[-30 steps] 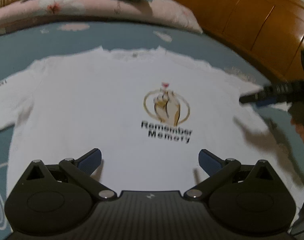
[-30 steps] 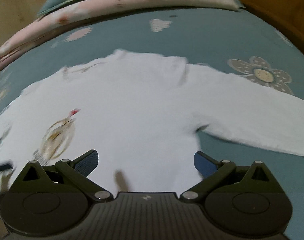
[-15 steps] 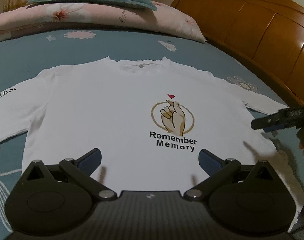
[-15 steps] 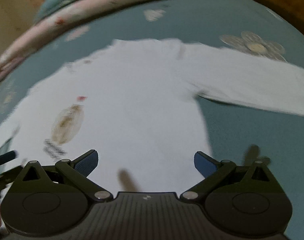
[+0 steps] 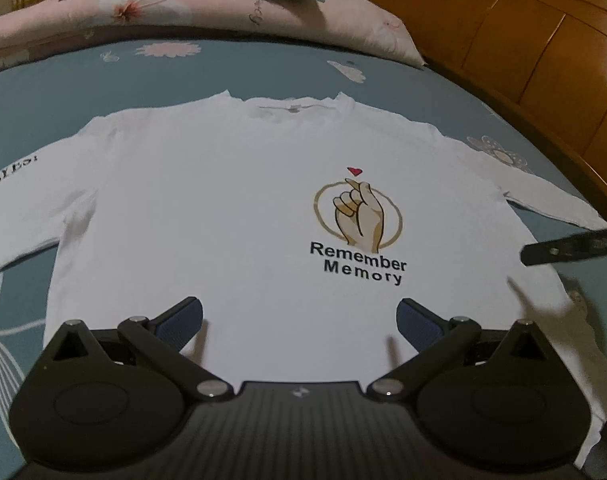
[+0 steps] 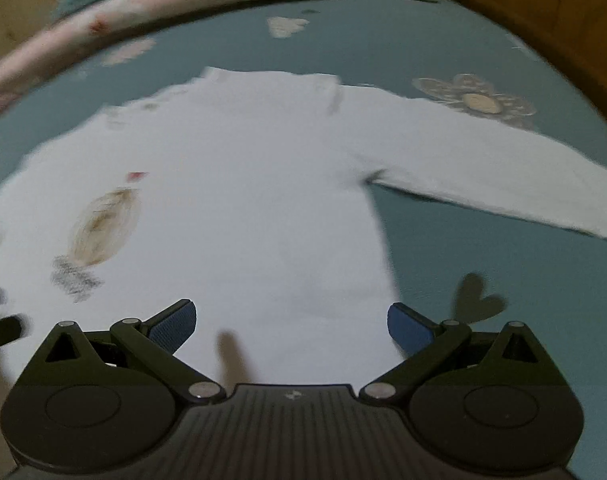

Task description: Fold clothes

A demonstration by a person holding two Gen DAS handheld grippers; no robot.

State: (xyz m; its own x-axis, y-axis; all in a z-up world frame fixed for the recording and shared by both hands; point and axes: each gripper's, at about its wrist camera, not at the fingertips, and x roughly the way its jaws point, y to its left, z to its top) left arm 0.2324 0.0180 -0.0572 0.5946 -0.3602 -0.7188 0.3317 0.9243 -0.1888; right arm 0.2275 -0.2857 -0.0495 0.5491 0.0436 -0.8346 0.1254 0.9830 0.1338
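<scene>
Your left gripper [image 5: 299,316] and right gripper [image 6: 291,322] hover with fingers spread, gripping nothing, over the hem of the white long-sleeved shirt [image 5: 223,208] — it lies flat, unfolded, sleeves out, on the bed [image 5: 263,68]. Folding it calls for pinching a sleeve or side edge.

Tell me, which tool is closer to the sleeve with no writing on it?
Right. The right tool hangs open over the shirt's side edge, the plain sleeve just ahead to its right. The left tool hangs open over the shirt's middle hem, farther away.
</scene>
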